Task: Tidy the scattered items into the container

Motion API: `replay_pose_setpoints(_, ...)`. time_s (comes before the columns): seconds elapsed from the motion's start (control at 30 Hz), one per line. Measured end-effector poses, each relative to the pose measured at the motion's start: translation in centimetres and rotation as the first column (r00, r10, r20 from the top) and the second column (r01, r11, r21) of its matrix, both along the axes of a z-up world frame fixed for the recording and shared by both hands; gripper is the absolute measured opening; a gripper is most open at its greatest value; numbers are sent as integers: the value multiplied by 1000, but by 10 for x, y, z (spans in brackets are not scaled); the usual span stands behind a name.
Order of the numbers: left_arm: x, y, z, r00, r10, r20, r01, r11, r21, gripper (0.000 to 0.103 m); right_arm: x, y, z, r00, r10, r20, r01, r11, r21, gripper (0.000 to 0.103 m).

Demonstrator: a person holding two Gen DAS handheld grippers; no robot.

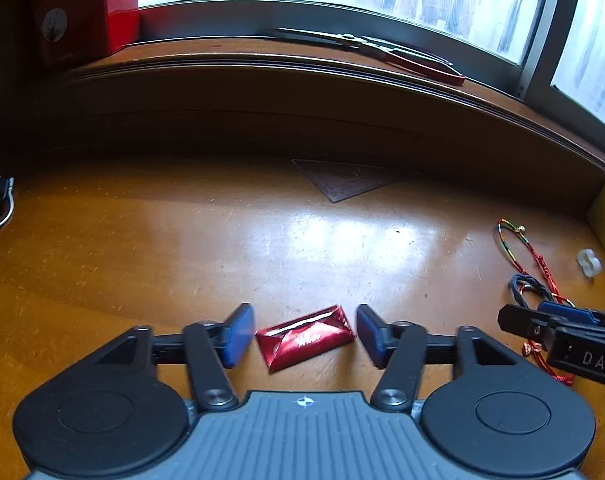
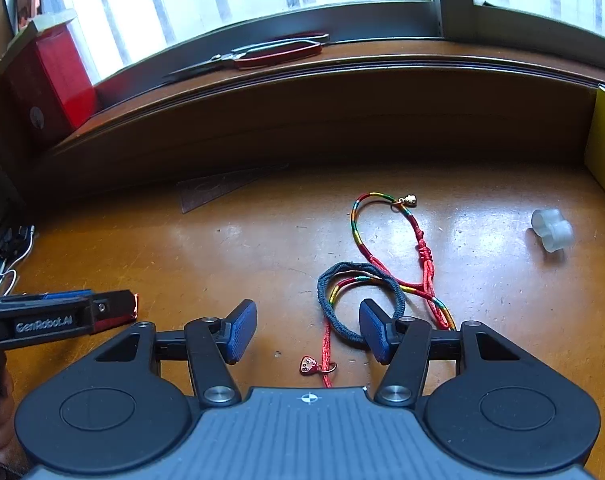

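Scissors (image 2: pixel 258 54) with red handles lie flat on the window sill (image 2: pixel 382 76) | red box (image 2: pixel 50 80) stands at the sill's left end | clear triangular ruler (image 2: pixel 218 190) lies on the desk just below the sill | white cables (image 2: pixel 16 264) sit at the desk's left edge, well left of the sill's middle

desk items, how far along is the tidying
Nothing looks put away yet. The left tool straddles the red foil packet, jaws open, not gripping. The right tool hangs open over the dark hair tie and the braided cord bracelet. The clear plastic piece also lies loose on the desk.
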State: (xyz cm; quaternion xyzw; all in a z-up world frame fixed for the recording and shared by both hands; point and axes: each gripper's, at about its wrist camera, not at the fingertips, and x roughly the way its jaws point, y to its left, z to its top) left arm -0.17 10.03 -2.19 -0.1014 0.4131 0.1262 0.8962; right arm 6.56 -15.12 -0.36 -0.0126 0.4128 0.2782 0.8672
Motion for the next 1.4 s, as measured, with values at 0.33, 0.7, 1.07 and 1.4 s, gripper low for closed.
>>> replay_pose_setpoints(0.33, -12, -8, -5, 998, 51, -24, -51, 999, 13, 71, 2, -3, 0, 1000, -3, 7, 3, 1000, -20, 26)
replay_pose_setpoints(0.7, 10, 2, -3, 999, -46, 23, 45, 999, 30, 24, 4, -6, 0, 1000, 16, -1, -16, 1000, 4, 11)
replay_pose_setpoints(1.07, 10, -32, -1, 964, -264, 1, 264, 963, 51, 18, -1, -13, 9, 999, 11, 41, -14, 998, 54, 10)
replay_pose_setpoints(1.4, 15, -46, -8, 942, -336, -19, 336, 936, 101, 43, 1, -17, 7, 1000, 18, 8, -19, 1000, 18, 15)
